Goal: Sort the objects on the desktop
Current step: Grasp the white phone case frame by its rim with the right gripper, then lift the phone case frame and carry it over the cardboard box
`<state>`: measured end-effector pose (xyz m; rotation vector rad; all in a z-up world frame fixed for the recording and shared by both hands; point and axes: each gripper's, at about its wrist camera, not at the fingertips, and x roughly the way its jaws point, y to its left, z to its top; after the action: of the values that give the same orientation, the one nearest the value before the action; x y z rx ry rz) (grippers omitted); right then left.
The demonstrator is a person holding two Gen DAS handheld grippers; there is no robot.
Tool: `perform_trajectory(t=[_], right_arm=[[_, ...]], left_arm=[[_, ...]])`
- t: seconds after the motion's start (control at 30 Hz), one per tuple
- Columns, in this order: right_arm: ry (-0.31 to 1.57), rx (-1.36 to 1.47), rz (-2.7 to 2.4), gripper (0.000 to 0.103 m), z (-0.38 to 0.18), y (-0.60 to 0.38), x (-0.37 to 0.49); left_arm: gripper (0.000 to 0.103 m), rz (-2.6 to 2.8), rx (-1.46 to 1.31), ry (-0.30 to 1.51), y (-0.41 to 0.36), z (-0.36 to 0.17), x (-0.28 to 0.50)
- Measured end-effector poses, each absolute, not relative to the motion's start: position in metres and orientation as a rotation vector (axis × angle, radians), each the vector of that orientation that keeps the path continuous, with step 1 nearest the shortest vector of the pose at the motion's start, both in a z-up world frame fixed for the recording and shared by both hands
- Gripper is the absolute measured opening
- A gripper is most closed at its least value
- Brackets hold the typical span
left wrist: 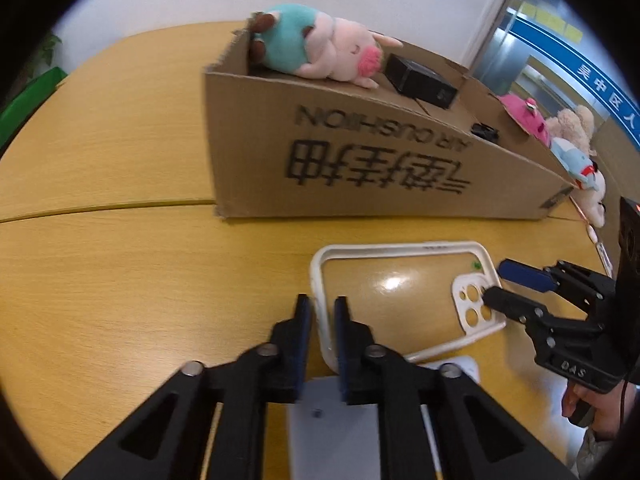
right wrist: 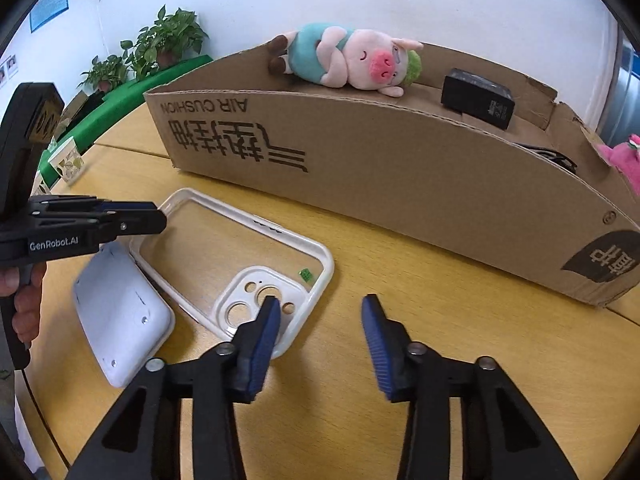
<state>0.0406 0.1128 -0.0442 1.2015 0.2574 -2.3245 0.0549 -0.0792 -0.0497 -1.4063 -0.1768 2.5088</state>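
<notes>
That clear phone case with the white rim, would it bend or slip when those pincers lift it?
The phone case is an empty shell, so probably light and a bit flexible. The left gripper pinches only its thin rim, so it may twist or sag. Its glossy back suggests it slides easily.

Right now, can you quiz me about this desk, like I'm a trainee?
1. True or false: the pig lies in the box.
2. Fill in: the right gripper is ___ (open or shut).
3. What does the left gripper pinch? A. case B. pig C. box
Key: 1 true; 2 open; 3 A.
</notes>
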Motion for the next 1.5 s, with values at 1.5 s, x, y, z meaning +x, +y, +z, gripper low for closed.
perform_trajectory(t=[1.5], right_arm=[[0.192, 0.959, -2.267, 0.014, 0.106, 0.081, -0.141]], left_arm=[[0.006, 2.754, -1.030, -0.181, -0.085, 0.114, -0.072]])
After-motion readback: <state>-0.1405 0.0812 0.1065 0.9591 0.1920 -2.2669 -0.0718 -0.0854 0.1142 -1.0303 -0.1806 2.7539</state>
